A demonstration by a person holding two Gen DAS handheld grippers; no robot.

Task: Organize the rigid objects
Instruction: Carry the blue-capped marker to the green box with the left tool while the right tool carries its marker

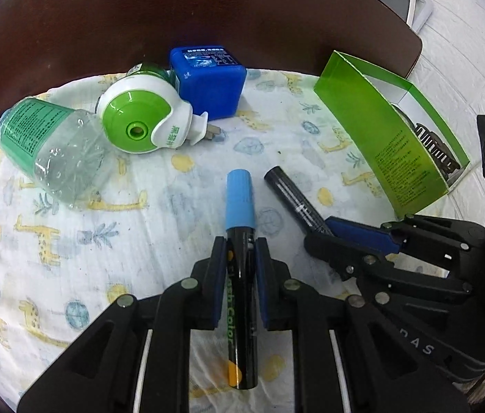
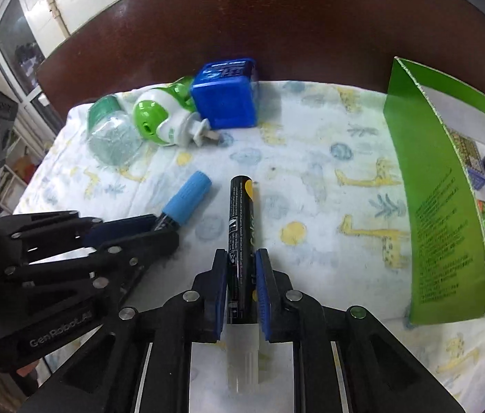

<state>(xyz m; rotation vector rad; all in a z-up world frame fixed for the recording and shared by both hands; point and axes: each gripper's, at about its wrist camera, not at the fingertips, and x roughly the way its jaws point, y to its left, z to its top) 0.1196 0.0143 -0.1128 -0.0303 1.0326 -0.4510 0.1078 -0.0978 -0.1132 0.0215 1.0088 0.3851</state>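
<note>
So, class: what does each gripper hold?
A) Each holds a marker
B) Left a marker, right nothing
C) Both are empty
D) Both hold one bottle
A: the left gripper clamps the blue-capped marker, and the right gripper clamps the black marker.

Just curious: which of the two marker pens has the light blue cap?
The marker gripped in the left tongs; its cap is light blue. The marker in the right tongs shows a black end.
</note>
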